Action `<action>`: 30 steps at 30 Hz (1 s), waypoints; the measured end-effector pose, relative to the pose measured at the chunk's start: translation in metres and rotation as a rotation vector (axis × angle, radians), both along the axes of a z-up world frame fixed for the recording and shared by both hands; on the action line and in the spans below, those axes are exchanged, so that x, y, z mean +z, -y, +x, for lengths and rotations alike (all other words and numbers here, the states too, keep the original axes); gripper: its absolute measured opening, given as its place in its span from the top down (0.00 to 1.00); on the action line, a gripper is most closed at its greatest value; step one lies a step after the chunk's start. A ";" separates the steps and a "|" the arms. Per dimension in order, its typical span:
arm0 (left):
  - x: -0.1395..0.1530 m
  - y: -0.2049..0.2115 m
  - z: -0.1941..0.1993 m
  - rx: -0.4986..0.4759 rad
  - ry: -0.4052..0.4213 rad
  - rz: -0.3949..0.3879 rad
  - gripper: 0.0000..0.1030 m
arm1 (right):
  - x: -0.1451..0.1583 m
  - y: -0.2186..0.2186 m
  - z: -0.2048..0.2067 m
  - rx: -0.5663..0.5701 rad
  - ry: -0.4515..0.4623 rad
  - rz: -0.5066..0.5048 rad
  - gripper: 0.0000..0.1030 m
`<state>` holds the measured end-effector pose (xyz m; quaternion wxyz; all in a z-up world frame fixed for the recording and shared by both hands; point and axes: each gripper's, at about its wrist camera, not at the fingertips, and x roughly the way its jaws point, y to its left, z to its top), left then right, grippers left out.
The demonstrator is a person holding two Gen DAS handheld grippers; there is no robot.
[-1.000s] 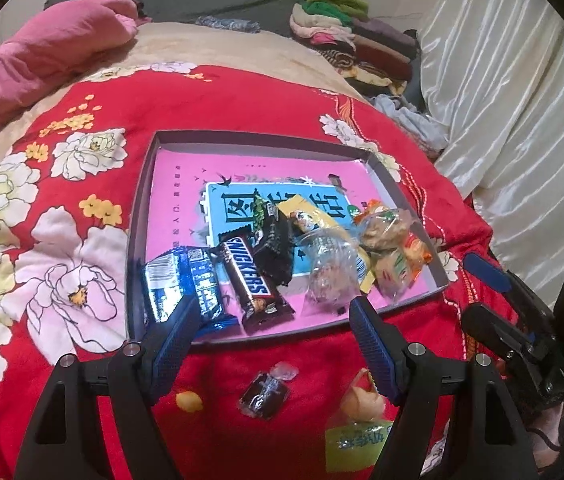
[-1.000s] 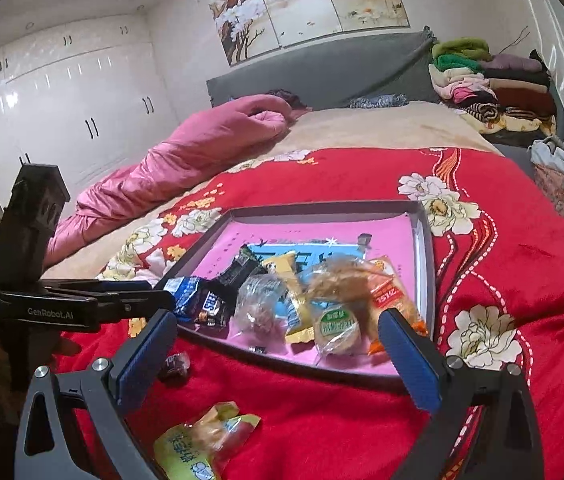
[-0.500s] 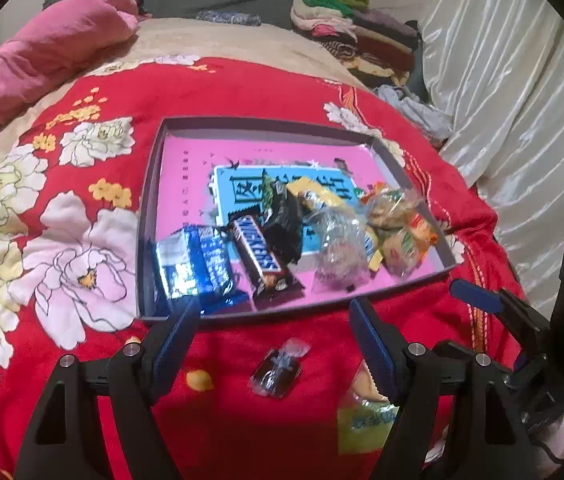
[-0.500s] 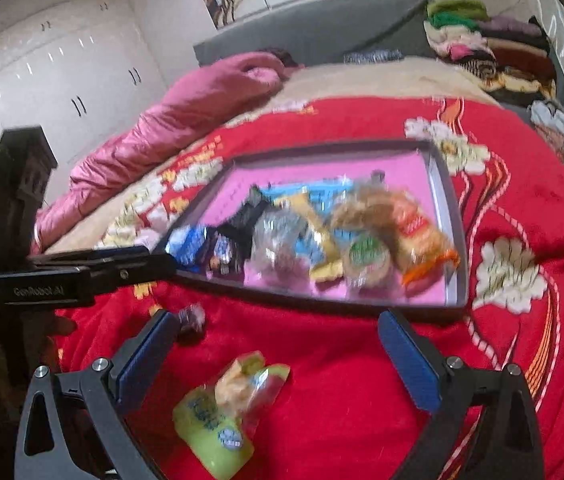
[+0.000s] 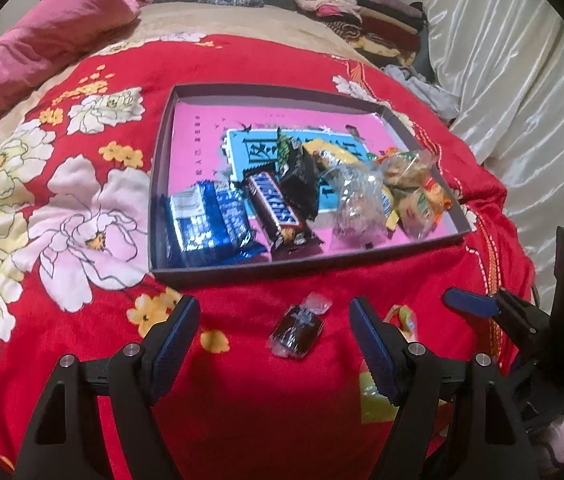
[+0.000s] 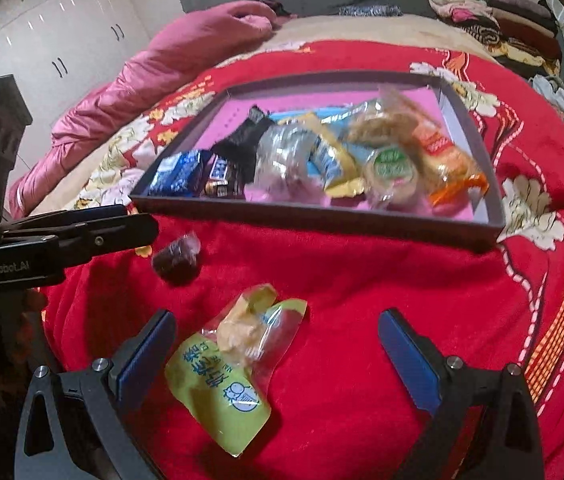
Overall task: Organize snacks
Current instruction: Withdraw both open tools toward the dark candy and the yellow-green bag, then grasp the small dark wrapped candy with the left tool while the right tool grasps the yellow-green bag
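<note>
A grey tray (image 5: 210, 269) with a pink floor lies on the red bedspread and holds several snacks: a blue packet (image 5: 210, 220), a Snickers bar (image 5: 278, 210), a black packet (image 5: 299, 180), clear and orange bags. The tray also shows in the right wrist view (image 6: 317, 220). A small dark wrapped candy (image 5: 297, 330) (image 6: 177, 261) lies on the bedspread before the tray, between my left gripper's (image 5: 274, 332) open fingers. A yellow-green snack bag (image 6: 234, 368) (image 5: 377, 400) lies between my right gripper's (image 6: 276, 354) open fingers. Both grippers are empty.
A pink quilt (image 5: 38, 40) lies at the back left, folded clothes (image 5: 361, 16) at the back right, white curtains (image 5: 521, 80) on the right. White wardrobes (image 6: 50, 40) stand at the left. The right gripper shows at the left view's right edge (image 5: 469, 304).
Both grippers have drawn back and tilted down toward the bedspread. The dark candy now sits between the left fingers and the yellow-green bag between the right fingers.
</note>
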<state>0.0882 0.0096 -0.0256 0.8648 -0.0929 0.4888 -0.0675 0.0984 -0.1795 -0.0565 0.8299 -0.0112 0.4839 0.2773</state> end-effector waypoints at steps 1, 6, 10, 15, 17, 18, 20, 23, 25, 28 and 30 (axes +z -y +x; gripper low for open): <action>-0.002 0.000 -0.001 -0.002 -0.005 0.000 0.24 | -0.002 -0.002 0.001 0.002 -0.008 -0.010 0.01; -0.007 -0.002 -0.003 0.001 -0.019 0.000 0.24 | -0.009 -0.016 -0.004 0.037 -0.006 -0.076 0.02; -0.009 -0.003 -0.003 0.003 -0.021 -0.001 0.24 | -0.015 -0.028 -0.005 0.069 -0.006 -0.110 0.07; -0.012 -0.003 -0.002 -0.001 -0.025 -0.001 0.24 | -0.027 -0.043 -0.007 0.114 0.007 -0.189 0.06; -0.014 -0.003 -0.002 -0.005 -0.029 -0.002 0.24 | -0.032 -0.048 -0.010 0.131 0.017 -0.210 0.00; -0.014 -0.002 -0.002 -0.007 -0.031 -0.003 0.24 | -0.035 -0.049 -0.011 0.130 0.025 -0.221 0.00; -0.016 -0.002 -0.002 -0.009 -0.032 0.000 0.24 | -0.038 -0.050 -0.015 0.111 0.055 -0.225 0.00; -0.021 -0.001 0.000 -0.014 -0.036 0.003 0.24 | -0.039 -0.047 -0.016 0.088 0.059 -0.198 0.00; -0.023 0.002 0.000 -0.020 -0.041 0.002 0.24 | -0.039 -0.045 -0.016 0.084 0.065 -0.191 0.00; -0.027 0.005 0.002 -0.031 -0.043 0.010 0.24 | -0.037 -0.045 -0.013 0.096 0.055 -0.190 0.00; -0.028 0.007 0.002 -0.037 -0.035 0.007 0.24 | -0.036 -0.043 -0.012 0.101 0.047 -0.176 0.00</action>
